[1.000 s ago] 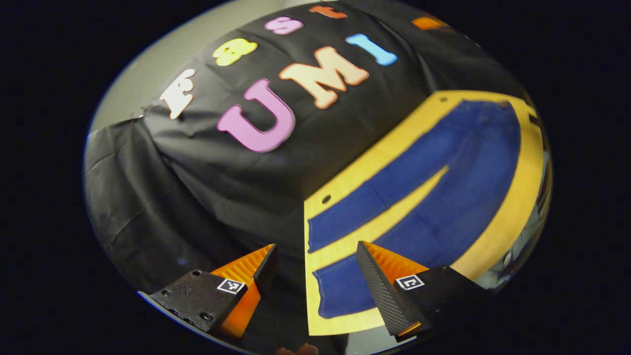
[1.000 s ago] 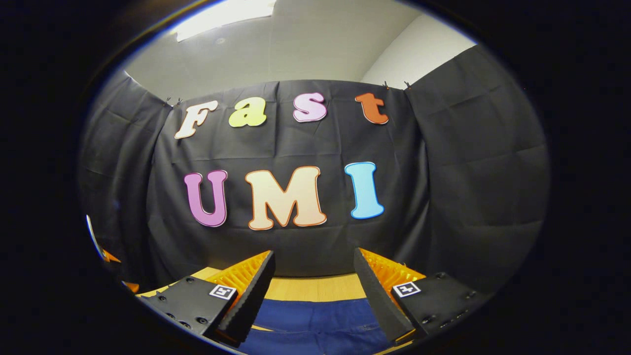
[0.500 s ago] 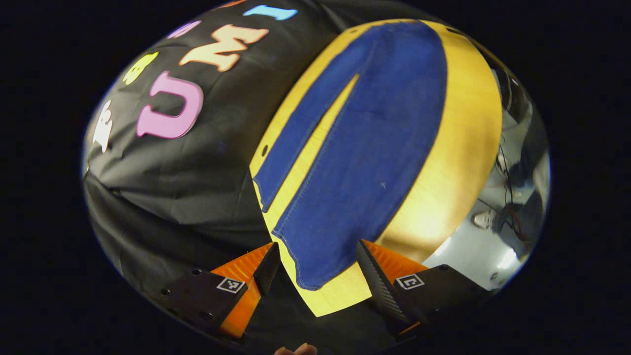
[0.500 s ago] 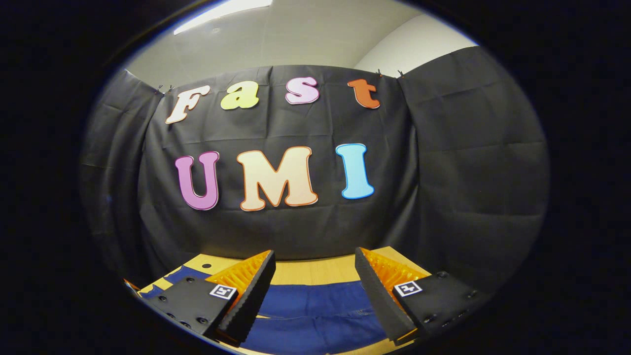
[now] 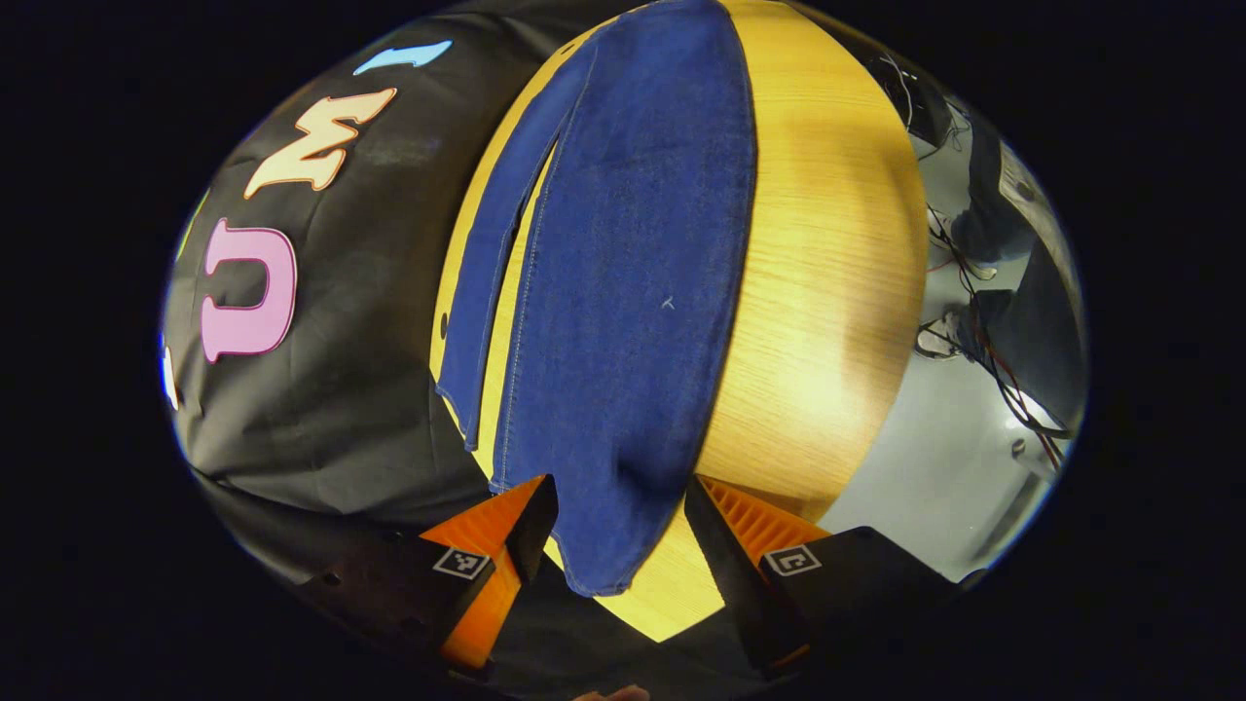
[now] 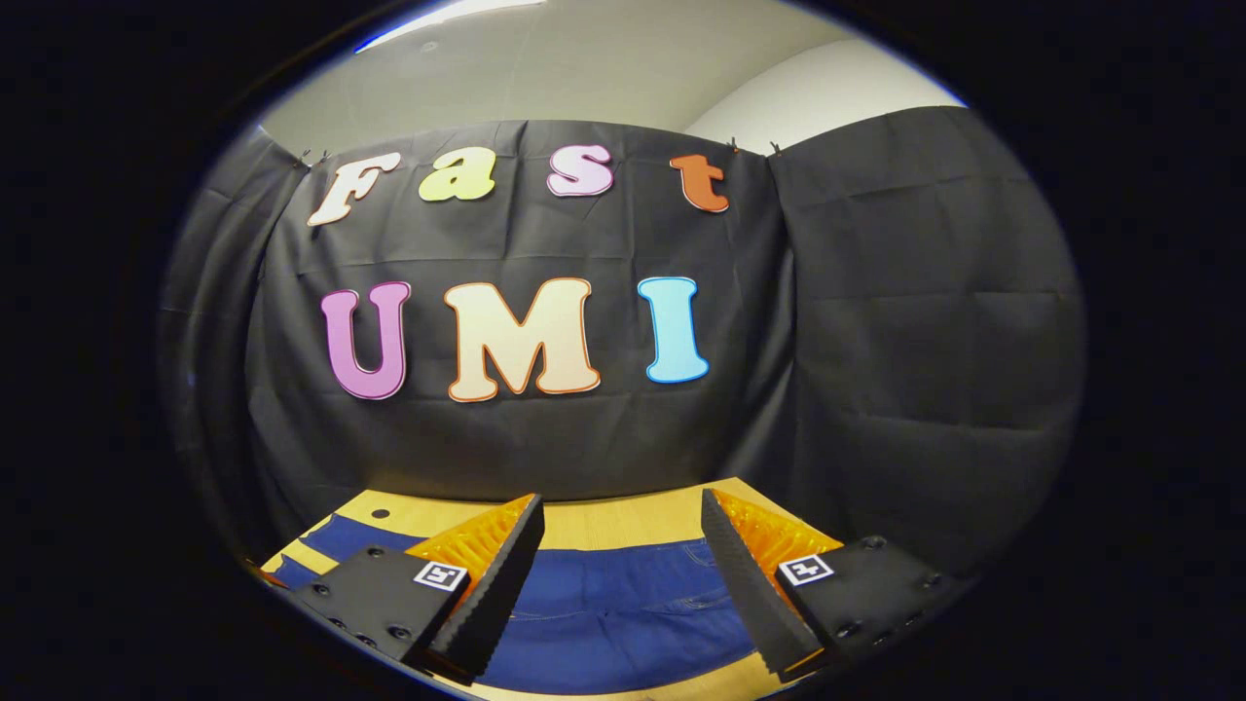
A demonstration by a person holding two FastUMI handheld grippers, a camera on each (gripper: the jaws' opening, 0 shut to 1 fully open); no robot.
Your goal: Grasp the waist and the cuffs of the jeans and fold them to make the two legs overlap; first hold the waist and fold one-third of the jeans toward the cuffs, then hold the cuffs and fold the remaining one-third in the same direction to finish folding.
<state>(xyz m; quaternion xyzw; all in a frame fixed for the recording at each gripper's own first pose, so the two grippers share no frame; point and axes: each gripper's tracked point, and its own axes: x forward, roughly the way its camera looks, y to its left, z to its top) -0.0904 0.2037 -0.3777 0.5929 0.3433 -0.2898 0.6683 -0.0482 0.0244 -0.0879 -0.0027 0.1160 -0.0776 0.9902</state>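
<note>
Dark blue jeans (image 5: pixel 623 292) lie flat on a light wooden table (image 5: pixel 827 273), their two legs spread apart with a strip of table between them. In the left gripper view, my left gripper (image 5: pixel 618 516) is open, hovering over the cuff of the nearer leg (image 5: pixel 604 555) at the table's end. The far leg's cuff (image 5: pixel 458 399) lies to the left. In the right gripper view, my right gripper (image 6: pixel 623 545) is open above the waist part of the jeans (image 6: pixel 623 613), nothing between its fingers.
The black cloth wall (image 6: pixel 584 438) stands right behind the table's far edge (image 6: pixel 623 511). In the left gripper view, a grey floor (image 5: pixel 934 458) with cables and a person's shoe (image 5: pixel 939 341) lies beyond the table's long side. A small hole (image 6: pixel 381 513) marks a table corner.
The left gripper has swung round and come down over the near leg's cuff, its fingers a little closer together. The right gripper has tipped down slightly, bringing more of the jeans into view.
</note>
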